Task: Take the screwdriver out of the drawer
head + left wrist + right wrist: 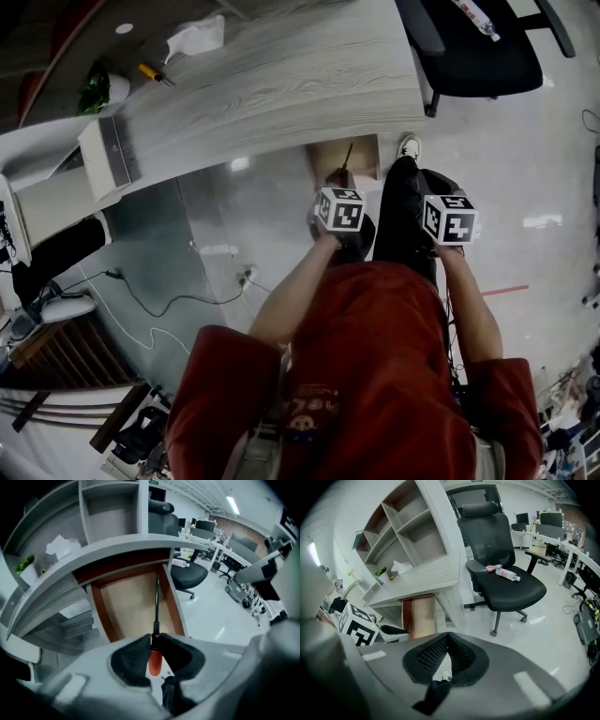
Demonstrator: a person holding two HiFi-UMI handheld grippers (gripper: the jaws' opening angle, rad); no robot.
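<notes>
Left tool (153, 638) clamps screwdriver (156, 603) by orange handle; we see shaft run straight ahead along jaw line, over open drawer (123, 605) under worktop (117, 546). Right tool (447, 638) closed, empty, farther off

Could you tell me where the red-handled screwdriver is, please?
Left gripper view: the red-handled screwdriver is clamped in the left gripper, its dark shaft over the open wooden drawer.
</notes>
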